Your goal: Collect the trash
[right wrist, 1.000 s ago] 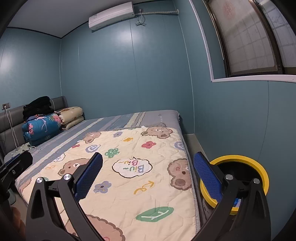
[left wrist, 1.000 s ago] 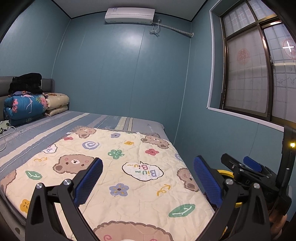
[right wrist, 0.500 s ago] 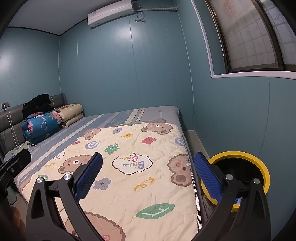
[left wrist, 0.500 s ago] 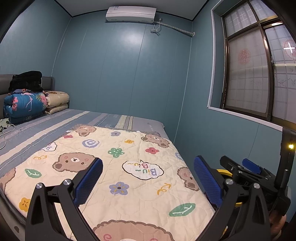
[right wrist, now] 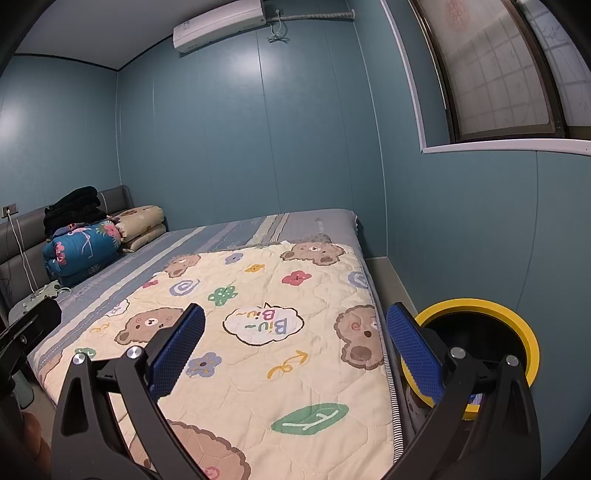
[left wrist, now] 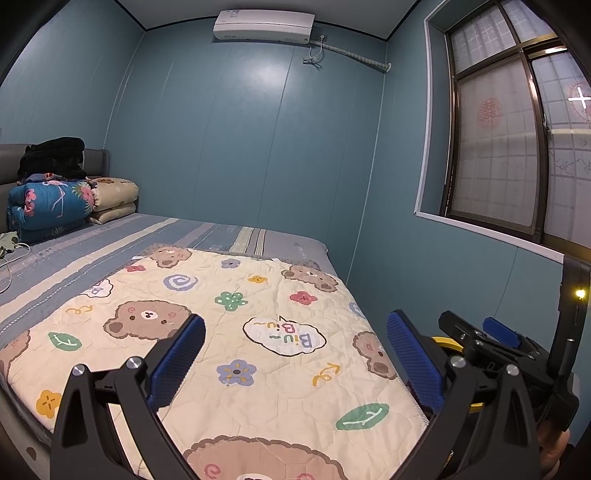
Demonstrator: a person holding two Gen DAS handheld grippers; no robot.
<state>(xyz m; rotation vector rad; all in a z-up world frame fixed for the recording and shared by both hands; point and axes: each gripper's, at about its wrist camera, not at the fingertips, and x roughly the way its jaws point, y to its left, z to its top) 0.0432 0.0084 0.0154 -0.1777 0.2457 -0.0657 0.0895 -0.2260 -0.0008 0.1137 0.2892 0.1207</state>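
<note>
Left gripper: jaws spread wide, blue pads apart, nothing between them. It hangs above the near end of the bed, over the cartoon bear quilt.

Right gripper: jaws likewise wide apart, nothing held. Also above the near end of the bed, toward its right edge. From the left wrist view it shows as a black frame with a blue pad, just off the bed's right edge.

Trash bin: round, yellow rim, dark inside. Stands on the floor in the gap between the bed's right edge and the blue wall, near the bed's foot. Partly hidden behind the right gripper's right finger. A small blue-and-white item shows low inside the bin; what it is cannot be told. In the left wrist view only a sliver of the yellow rim shows.

No loose trash can be made out on the quilt from either view.

Quilt covers the near half of the bed; striped blue sheet beyond it.

Far end of bed, against the grey headboard: folded bedding stack with dark clothing on top.

Window on the wall right of the bed. Air conditioner high on the wall beyond the bed's far side.
</note>
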